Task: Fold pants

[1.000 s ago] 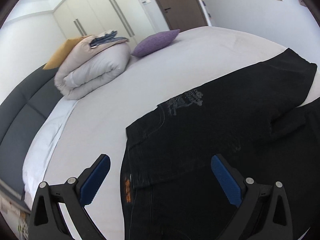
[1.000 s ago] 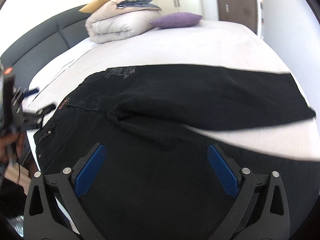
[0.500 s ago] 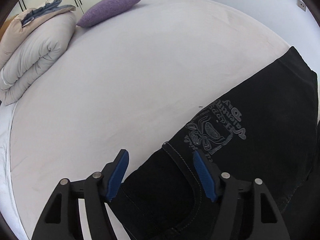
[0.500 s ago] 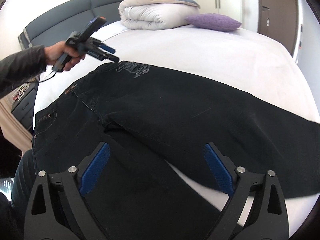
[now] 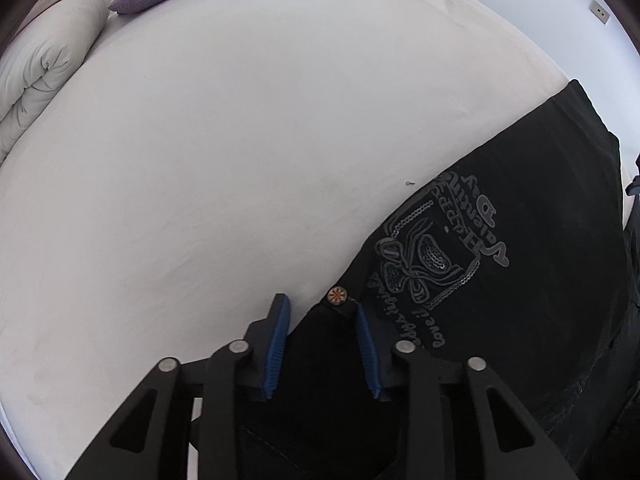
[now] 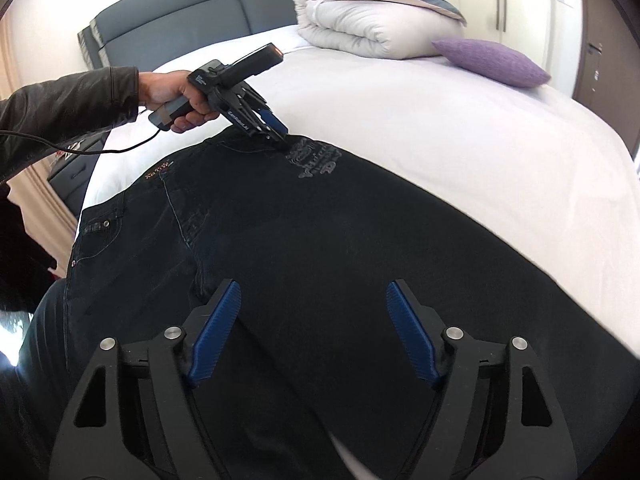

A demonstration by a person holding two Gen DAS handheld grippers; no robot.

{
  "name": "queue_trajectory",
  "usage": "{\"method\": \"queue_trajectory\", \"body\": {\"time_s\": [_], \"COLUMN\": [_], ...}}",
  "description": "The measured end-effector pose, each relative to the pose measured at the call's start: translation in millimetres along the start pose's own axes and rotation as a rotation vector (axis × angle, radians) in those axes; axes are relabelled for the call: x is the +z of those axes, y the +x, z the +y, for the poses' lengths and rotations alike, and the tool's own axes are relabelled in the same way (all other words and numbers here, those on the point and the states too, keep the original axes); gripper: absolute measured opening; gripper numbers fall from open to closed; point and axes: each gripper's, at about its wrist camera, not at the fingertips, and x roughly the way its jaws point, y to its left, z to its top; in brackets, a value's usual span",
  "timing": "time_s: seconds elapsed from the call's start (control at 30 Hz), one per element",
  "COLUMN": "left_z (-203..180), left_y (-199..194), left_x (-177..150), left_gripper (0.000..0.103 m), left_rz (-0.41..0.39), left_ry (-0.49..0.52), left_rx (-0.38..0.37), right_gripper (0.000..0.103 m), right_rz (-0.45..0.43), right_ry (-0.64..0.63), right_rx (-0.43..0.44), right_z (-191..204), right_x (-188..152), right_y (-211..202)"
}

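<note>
Black pants [image 6: 340,232] lie spread on a white bed [image 6: 460,120], waistband toward the headboard side. A grey embroidered emblem [image 5: 432,252] marks the hip. My left gripper [image 5: 322,312] is low at the waistband corner, its blue pads [image 5: 278,344] partly closed around the fabric beside a small round button [image 5: 336,295]. It also shows in the right wrist view [image 6: 280,136], tips on the pants' far edge. My right gripper [image 6: 314,292] is open and empty above the middle of the pants.
A folded duvet [image 6: 360,20] with clothes on top and a purple pillow [image 6: 492,62] sit at the head of the bed. A grey headboard [image 6: 180,20] stands behind. A dark nightstand [image 6: 72,168] is left of the bed. Wardrobes and a door line the right wall.
My left gripper moved down onto the waistband corner and narrowed its jaws around the fabric. My right gripper moved closer over the pants and stayed open.
</note>
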Motion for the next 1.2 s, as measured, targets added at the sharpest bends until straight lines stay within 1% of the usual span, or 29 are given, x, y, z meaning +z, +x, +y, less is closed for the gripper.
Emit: {"method": "queue_trajectory", "body": {"time_s": [0.03, 0.13, 0.23, 0.27, 0.33, 0.4, 0.53, 0.57, 0.6, 0.67, 0.73, 0.77, 0.8, 0.83, 0.9, 0.93, 0.97, 1.07, 1.2], "left_z": [-6, -30, -51, -60, -69, -77, -113, -125, -128, -109, -112, -107, -105, -101, -96, -89, -89, -86, -90], "left_y": [0, -6, -16, -23, -33, -40, -49, -51, -52, -58, -63, -64, -65, -66, -66, -66, -66, -68, -74], "left_x": [0, -6, -13, -20, -28, -36, -64, -70, -74, -75, -81, -83, -82, -80, -77, -75, -76, -77, -82], "left_gripper": [0.019, 0.014, 0.010, 0.008, 0.008, 0.007, 0.007, 0.007, 0.007, 0.007, 0.007, 0.007, 0.007, 0.007, 0.007, 0.007, 0.006, 0.007, 0.006], "left_rz": [0.000, -0.035, -0.091, -0.111, -0.154, -0.196, -0.238, -0.245, -0.252, -0.266, -0.283, -0.290, -0.296, -0.299, -0.307, -0.308, -0.311, -0.322, -0.333], "left_ry": [0.012, 0.070, 0.129, 0.133, 0.132, 0.133, 0.177, 0.184, 0.186, 0.181, 0.171, 0.171, 0.172, 0.172, 0.168, 0.166, 0.164, 0.155, 0.153], "left_rx": [-0.002, 0.081, 0.176, 0.194, 0.231, 0.262, 0.343, 0.352, 0.353, 0.348, 0.338, 0.339, 0.341, 0.339, 0.336, 0.337, 0.337, 0.335, 0.343], "right_gripper": [0.068, 0.066, 0.057, 0.052, 0.046, 0.044, 0.044, 0.044, 0.044, 0.044, 0.044, 0.044, 0.039, 0.032, 0.026, 0.019, 0.015, 0.010, 0.008], "right_rz": [0.004, 0.031, 0.069, 0.083, 0.112, 0.144, 0.170, 0.177, 0.187, 0.218, 0.247, 0.260, 0.275, 0.285, 0.292, 0.291, 0.289, 0.286, 0.285], "right_ry": [-0.009, -0.057, -0.123, -0.149, -0.201, -0.249, -0.283, -0.288, -0.291, -0.311, -0.314, -0.316, -0.313, -0.303, -0.275, -0.263, -0.252, -0.212, -0.073], "right_rx": [0.004, -0.016, -0.039, -0.046, -0.065, -0.078, -0.083, -0.084, -0.085, -0.103, -0.101, -0.099, -0.095, -0.086, -0.072, -0.061, -0.050, -0.022, 0.016], "right_z": [-2, -6, -10, -11, -12, -12, -13, -13, -13, -11, -11, -11, -12, -12, -14, -15, -15, -17, -27], "right_x": [6, 25, 47, 54, 69, 85, 114, 121, 126, 135, 138, 140, 142, 144, 151, 152, 153, 154, 155], "right_y": [3, 20, 36, 42, 56, 73, 101, 109, 116, 132, 142, 147, 150, 155, 159, 159, 157, 151, 141]}}
